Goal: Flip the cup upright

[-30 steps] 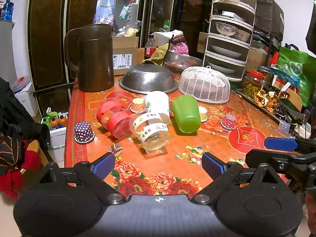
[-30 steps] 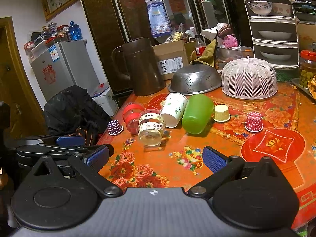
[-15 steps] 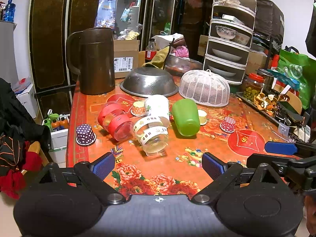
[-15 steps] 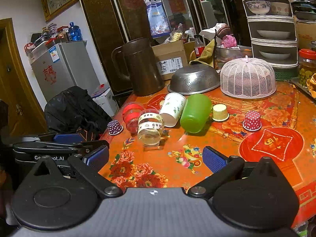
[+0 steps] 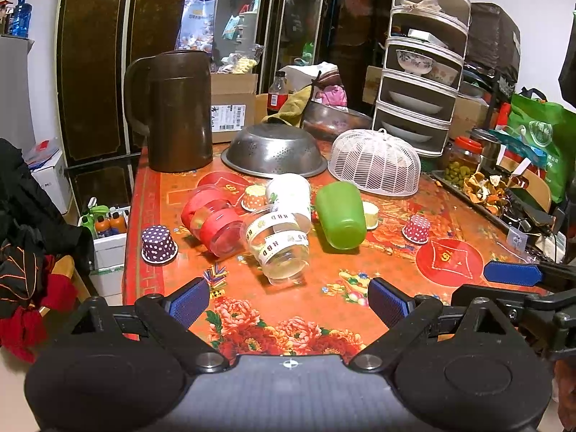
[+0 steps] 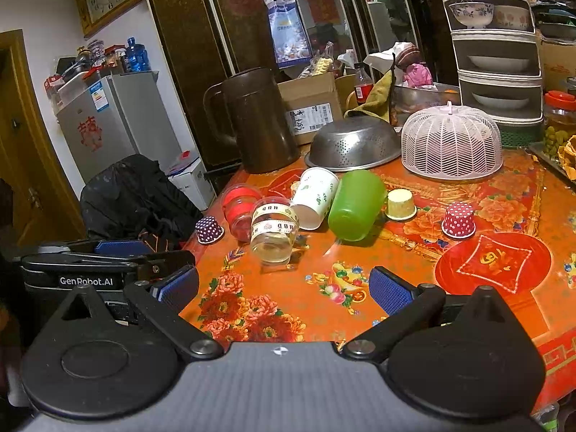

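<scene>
Several cups lie on their sides in a row on the orange floral table (image 5: 288, 309): a red-banded clear cup (image 5: 212, 221), a clear cup with HBD tape (image 5: 279, 248), a white paper cup (image 5: 289, 194) and a green plastic cup (image 5: 340, 216). They also show in the right wrist view: HBD cup (image 6: 273, 230), white cup (image 6: 315, 198), green cup (image 6: 354, 205). My left gripper (image 5: 288, 302) is open and empty, short of the HBD cup. My right gripper (image 6: 284, 289) is open and empty, nearer the table's front edge.
Small upside-down paper cups stand around: purple dotted (image 5: 158, 244), red dotted (image 5: 415, 228), cream (image 6: 399, 205). Behind are a brown jug (image 5: 176, 111), a steel colander (image 5: 273, 151), a white mesh food cover (image 5: 374, 162) and a tiered dish rack (image 5: 421, 72).
Both grippers have drawn slightly back and up from the cups. No cup has moved.
</scene>
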The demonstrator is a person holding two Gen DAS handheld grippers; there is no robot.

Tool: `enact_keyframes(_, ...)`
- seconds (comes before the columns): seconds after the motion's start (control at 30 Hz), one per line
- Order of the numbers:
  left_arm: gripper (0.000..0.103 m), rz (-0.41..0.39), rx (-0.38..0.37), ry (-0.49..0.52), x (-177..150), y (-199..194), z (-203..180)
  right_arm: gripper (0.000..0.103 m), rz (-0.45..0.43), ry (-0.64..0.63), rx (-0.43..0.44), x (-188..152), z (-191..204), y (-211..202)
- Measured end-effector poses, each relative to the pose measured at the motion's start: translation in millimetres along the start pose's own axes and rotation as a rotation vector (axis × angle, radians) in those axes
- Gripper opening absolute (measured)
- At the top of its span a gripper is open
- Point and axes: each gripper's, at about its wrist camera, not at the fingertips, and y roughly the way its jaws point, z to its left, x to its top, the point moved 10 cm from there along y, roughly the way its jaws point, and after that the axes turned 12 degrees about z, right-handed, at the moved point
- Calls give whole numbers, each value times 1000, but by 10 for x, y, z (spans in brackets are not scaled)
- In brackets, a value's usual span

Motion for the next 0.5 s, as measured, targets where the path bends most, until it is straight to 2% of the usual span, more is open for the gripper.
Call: enact_keyframes(0.5, 96, 8, 3, -11, -17, 26, 20, 102, 3, 8, 1, -5, -19, 3)
